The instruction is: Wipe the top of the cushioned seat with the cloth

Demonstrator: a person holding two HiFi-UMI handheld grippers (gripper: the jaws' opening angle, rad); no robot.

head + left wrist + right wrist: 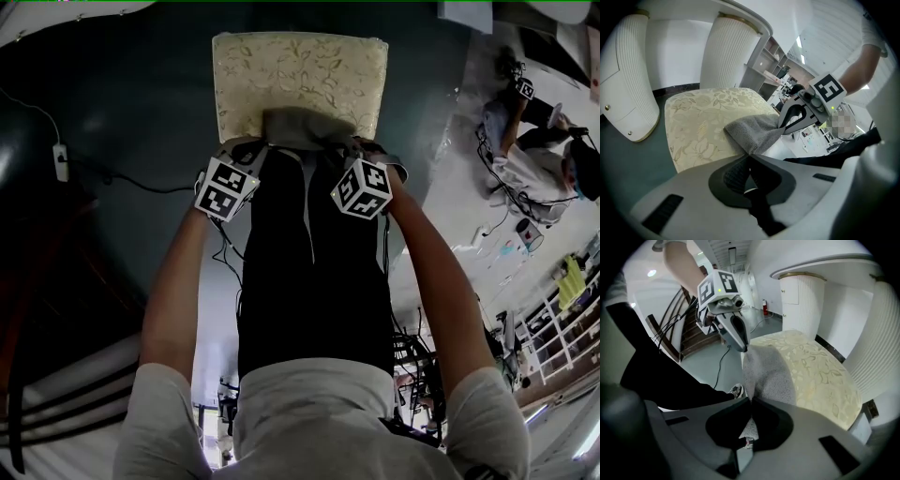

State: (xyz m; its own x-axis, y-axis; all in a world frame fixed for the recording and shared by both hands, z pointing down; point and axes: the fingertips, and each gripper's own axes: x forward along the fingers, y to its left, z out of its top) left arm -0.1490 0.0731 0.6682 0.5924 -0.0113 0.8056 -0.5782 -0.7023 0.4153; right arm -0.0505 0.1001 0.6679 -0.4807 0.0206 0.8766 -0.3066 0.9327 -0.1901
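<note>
A cream seat cushion (300, 80) with a leaf pattern lies ahead of me, also in the left gripper view as the cushion (701, 126) and in the right gripper view as the cushion (820, 373). A grey cloth (305, 129) is stretched across its near edge. My left gripper (246, 150) is shut on the cloth's left corner, the cloth (752, 133) running from its jaws. My right gripper (358, 150) is shut on the right corner, the cloth (768, 373) bunched at its jaws. Each gripper shows in the other's view: the right gripper (780, 126) and the left gripper (744, 348).
Dark green floor (112, 112) surrounds the seat. White ribbed pillars (724, 51) stand behind it. A power strip with cable (61, 161) lies on the floor at the left. Another person (534, 159) sits at the right among gear. Dark stairs (56, 375) are at the lower left.
</note>
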